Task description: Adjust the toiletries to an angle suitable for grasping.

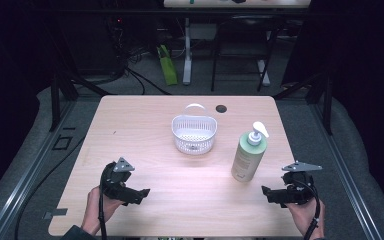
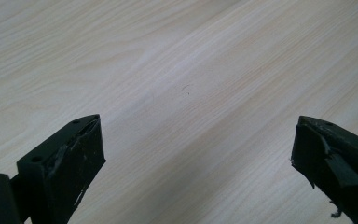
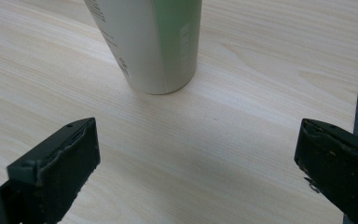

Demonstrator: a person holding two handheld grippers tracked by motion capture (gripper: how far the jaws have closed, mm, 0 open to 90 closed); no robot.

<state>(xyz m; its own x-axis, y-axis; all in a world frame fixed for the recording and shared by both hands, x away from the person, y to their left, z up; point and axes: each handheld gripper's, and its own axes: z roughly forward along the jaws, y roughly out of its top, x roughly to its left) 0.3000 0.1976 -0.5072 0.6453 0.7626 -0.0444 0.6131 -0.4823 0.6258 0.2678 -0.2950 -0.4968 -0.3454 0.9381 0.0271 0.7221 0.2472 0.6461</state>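
The right gripper [image 3: 196,172] stands wide and empty, the pump bottle [image 3: 149,42] just ahead; the left gripper [image 2: 196,163] gapes wide over bare table [image 2: 177,70].

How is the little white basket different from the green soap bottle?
The basket is white, low and wide, full of little holes, with a looped handle. The bottle is pale green, tall and slim, with a white pump on top. The basket sits mid-table; the bottle is nearer the right gripper. Both stand upright on the table, untouched.
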